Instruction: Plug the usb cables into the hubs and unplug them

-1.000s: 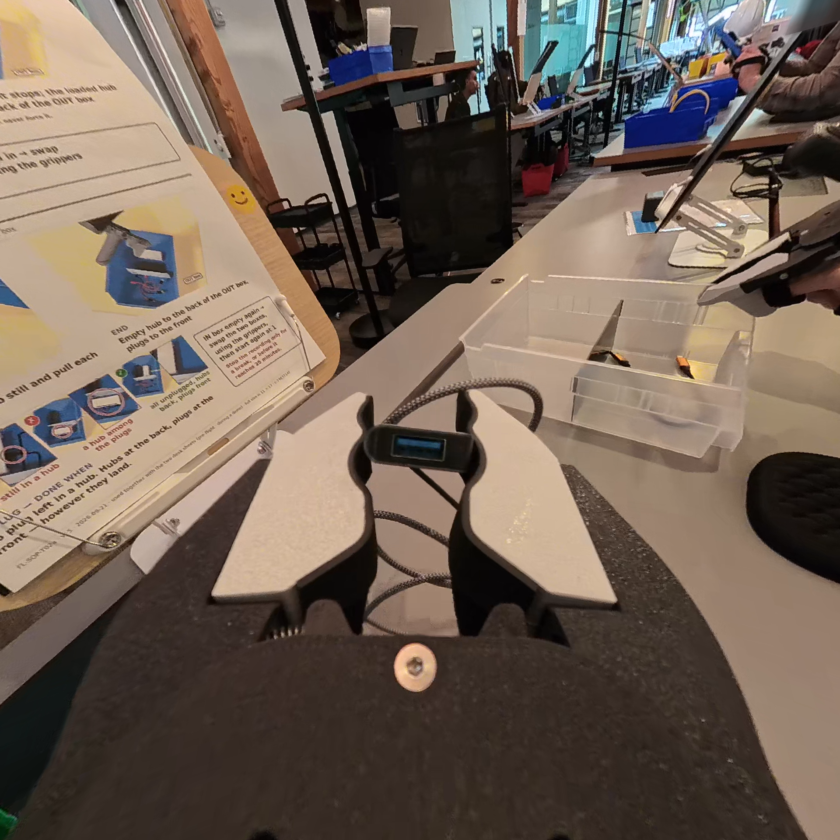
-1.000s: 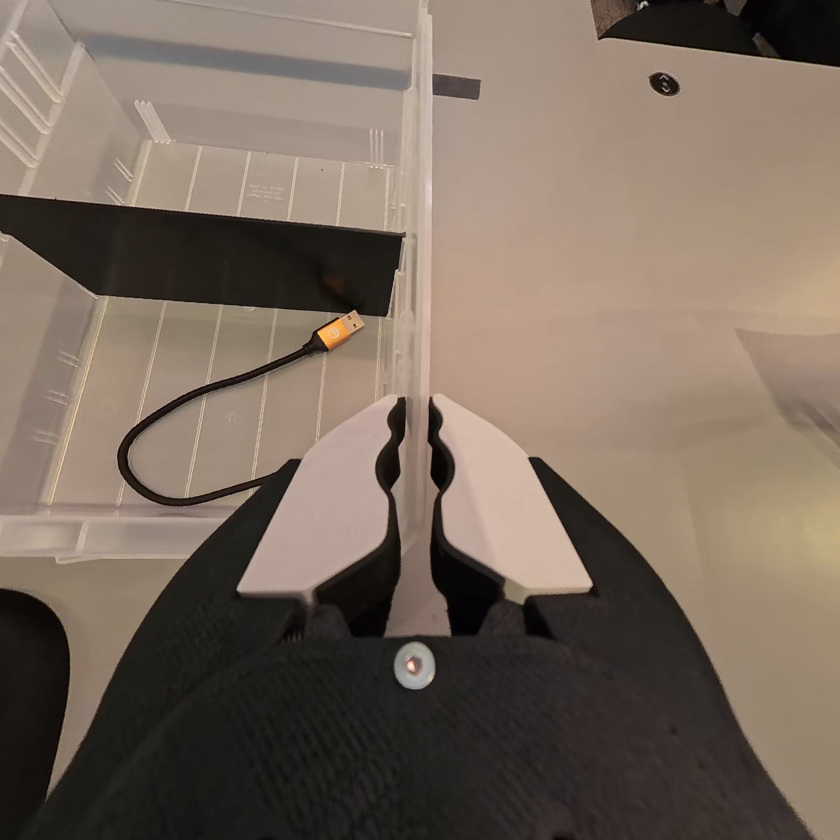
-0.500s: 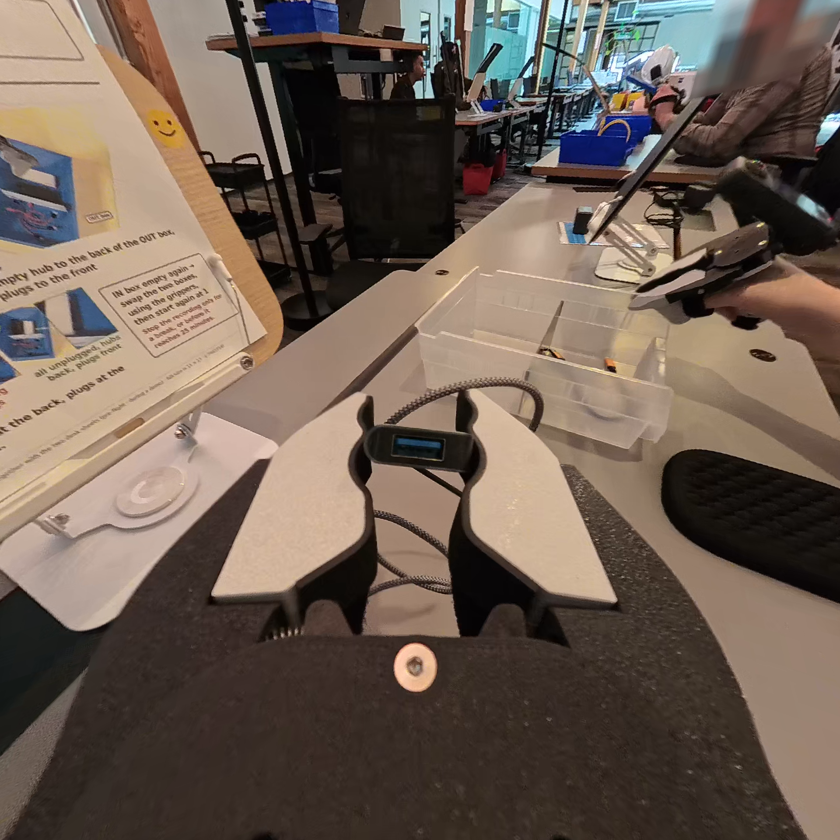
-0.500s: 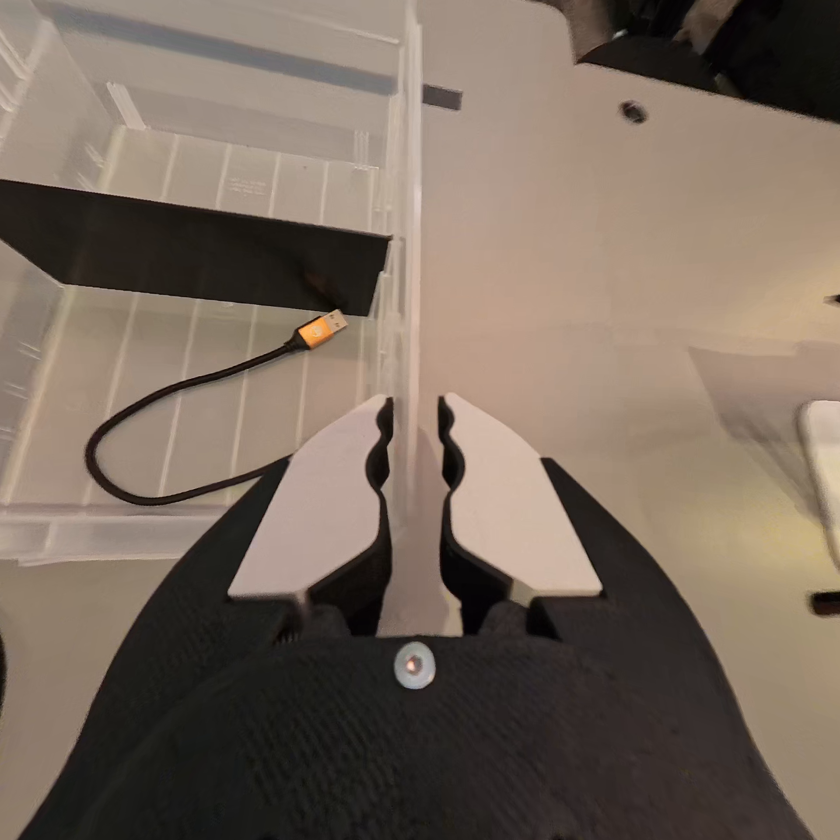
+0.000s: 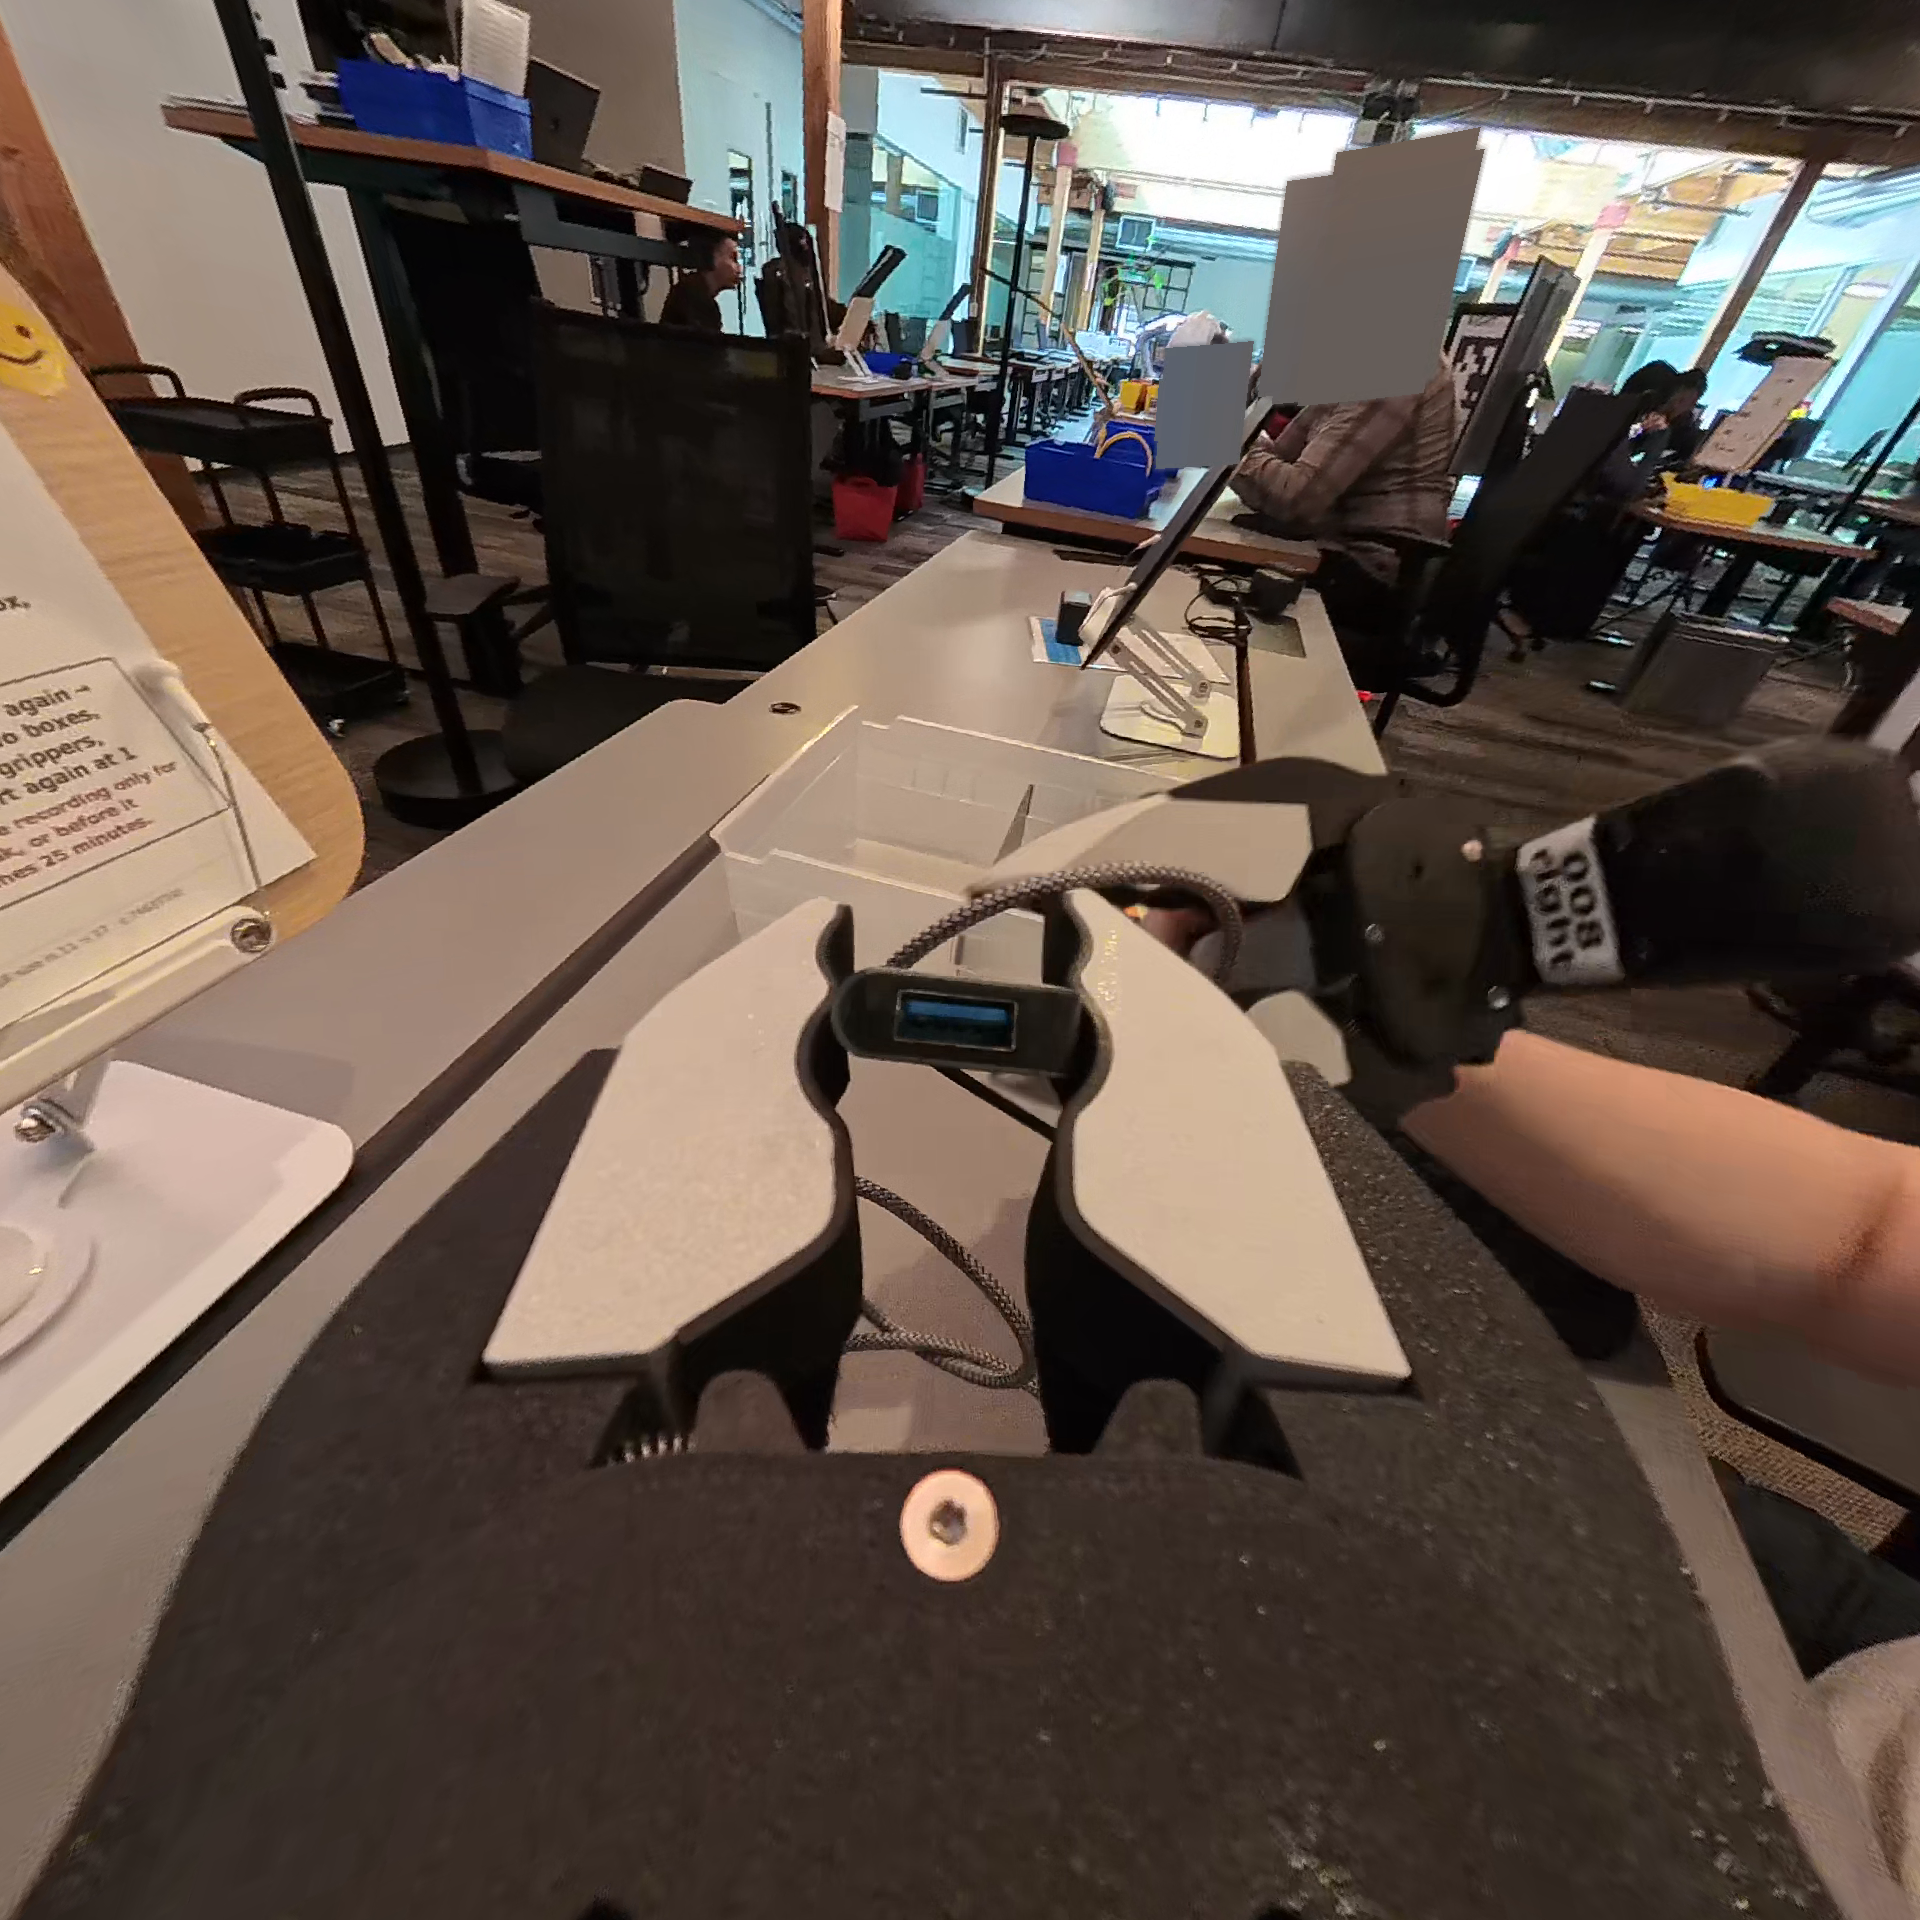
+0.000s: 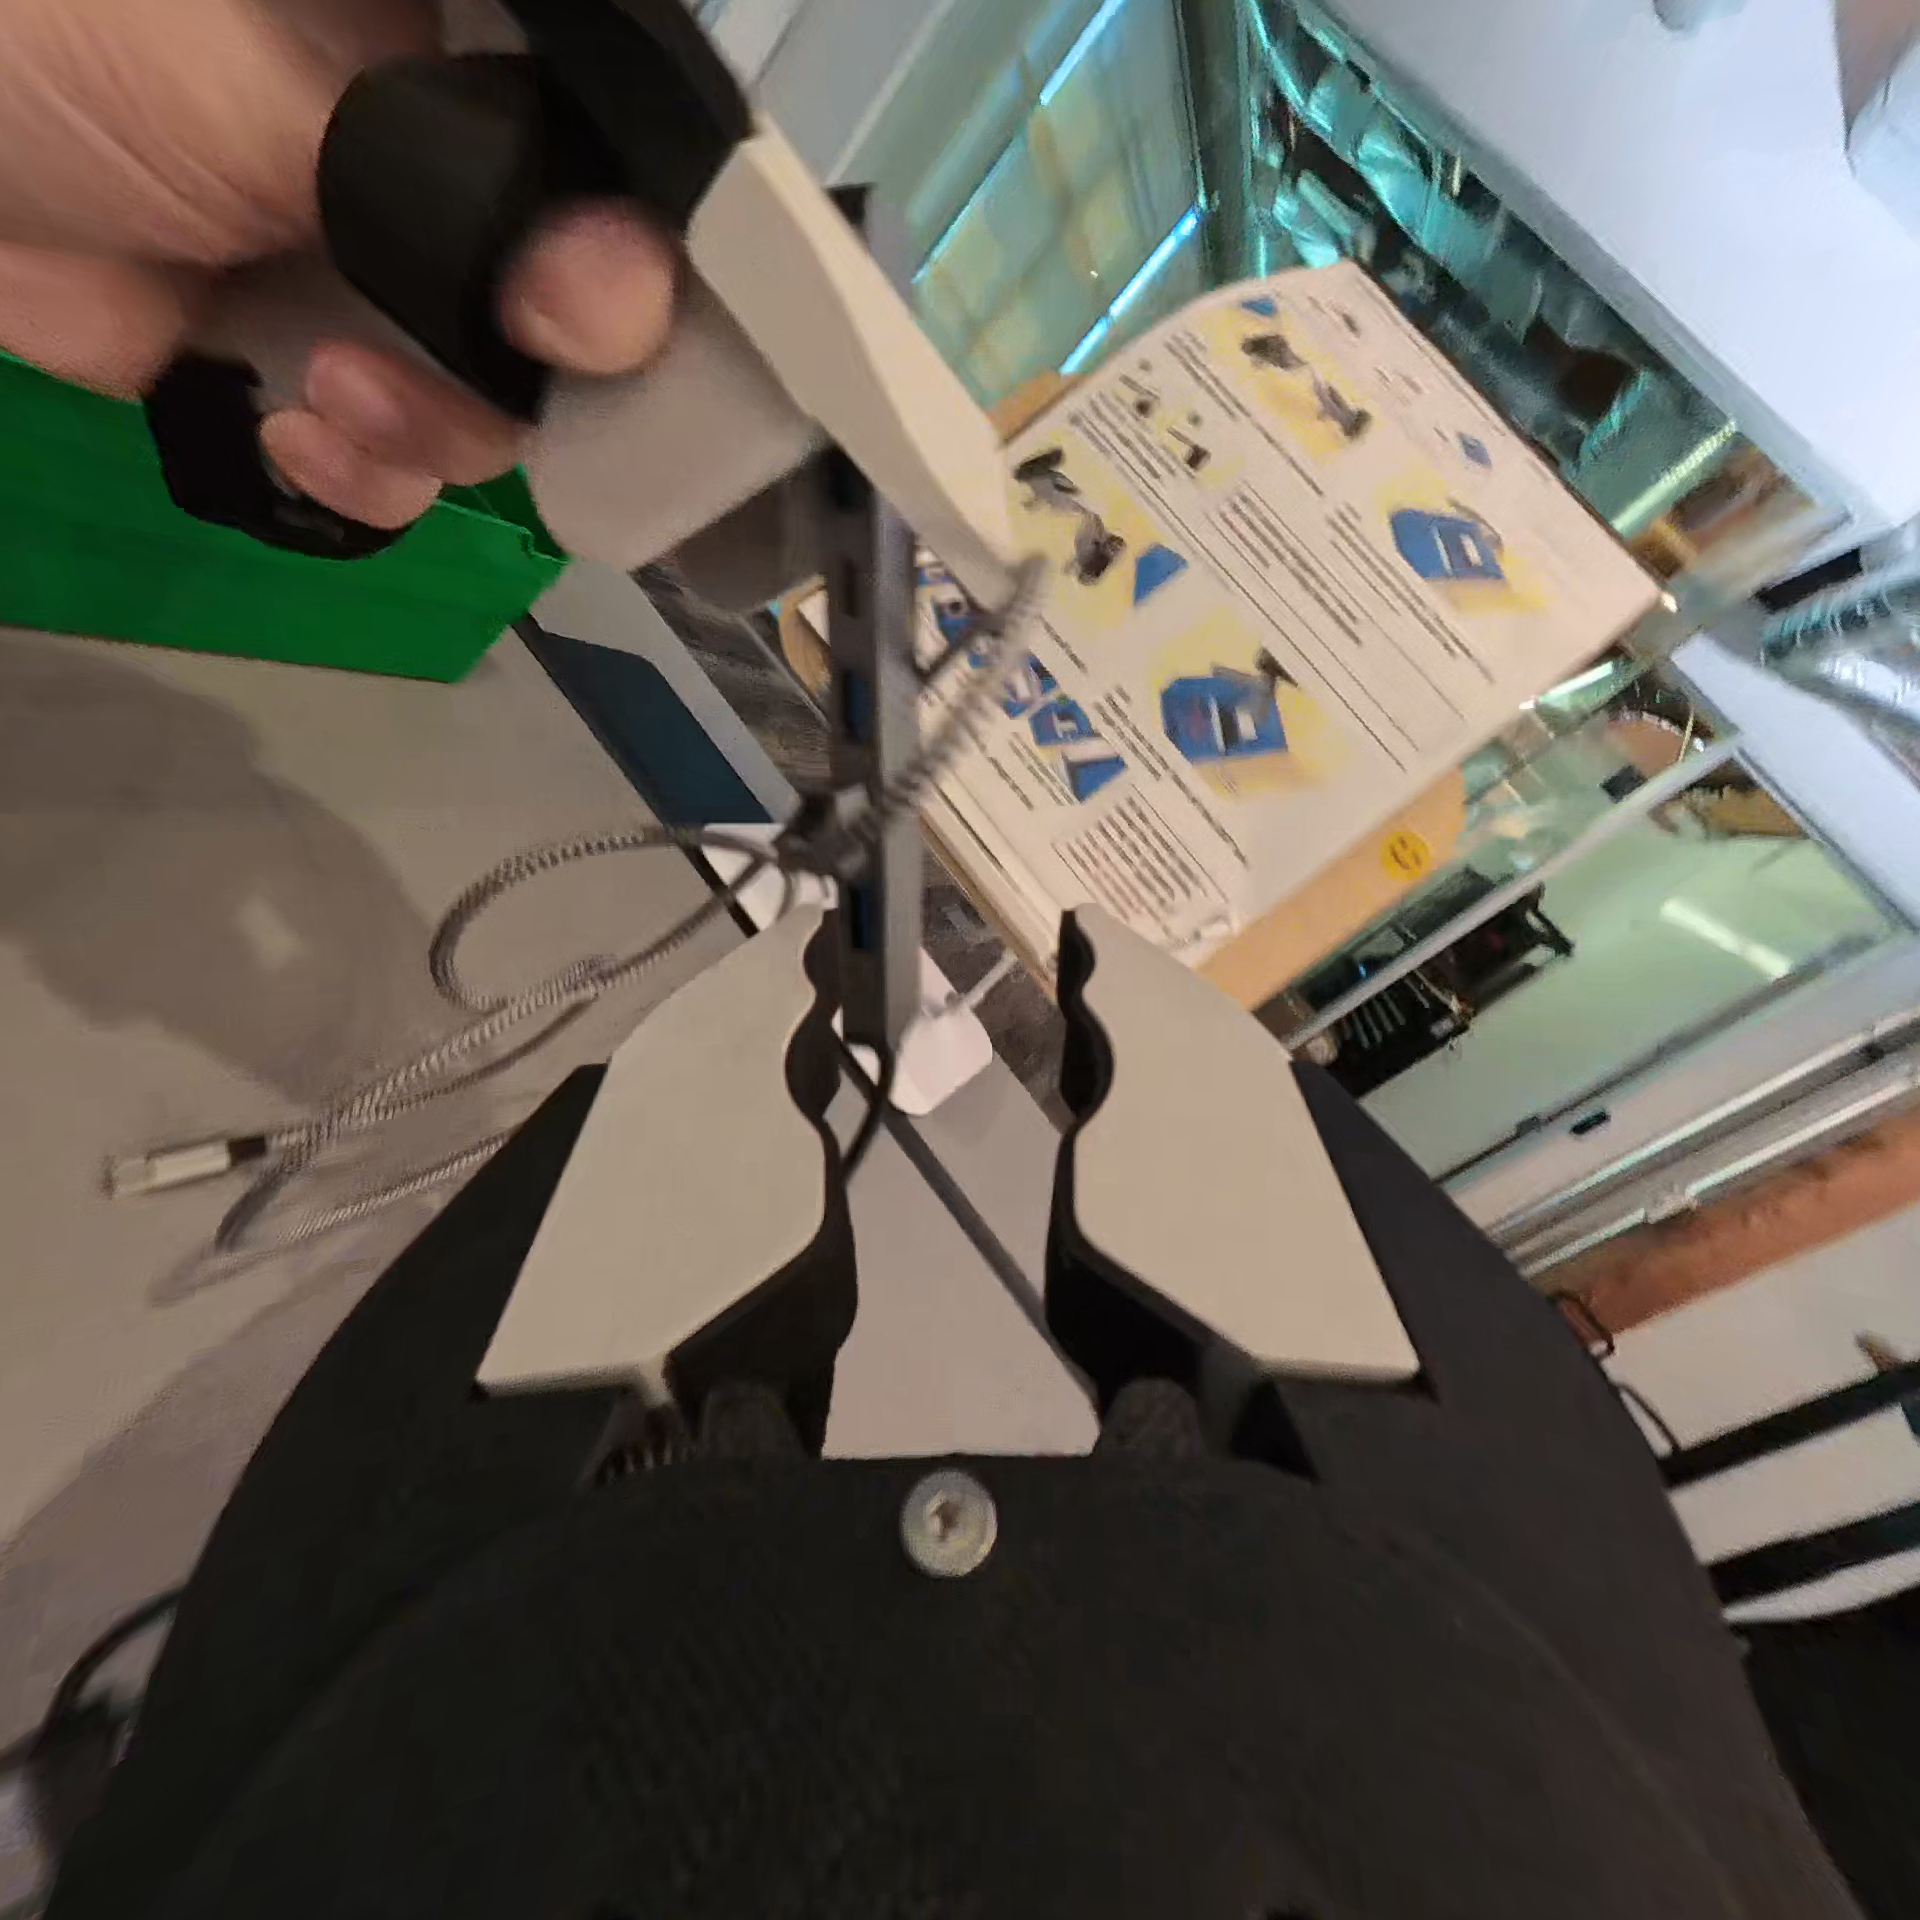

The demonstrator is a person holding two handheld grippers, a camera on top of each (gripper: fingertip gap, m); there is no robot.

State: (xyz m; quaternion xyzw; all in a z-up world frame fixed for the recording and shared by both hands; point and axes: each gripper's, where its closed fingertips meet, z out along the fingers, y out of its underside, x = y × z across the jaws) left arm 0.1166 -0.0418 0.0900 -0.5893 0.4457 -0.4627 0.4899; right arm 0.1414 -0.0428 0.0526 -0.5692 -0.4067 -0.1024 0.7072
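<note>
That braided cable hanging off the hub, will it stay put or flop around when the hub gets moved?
The cable will probably flop: it droops in loose loops below the hub. It looks light, so it should trail after the hub.

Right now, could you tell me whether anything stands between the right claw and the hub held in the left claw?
The hub, shut in the left claw, sits right at the fingers of the open right claw. Only its own braided cable arcs across between them; nothing else visible does.

The bin [image 5: 831, 831] at twelve o'clock is half hidden by the right gripper [image 5: 997, 883]; the hand [image 6: 312, 260] is blurred.
</note>
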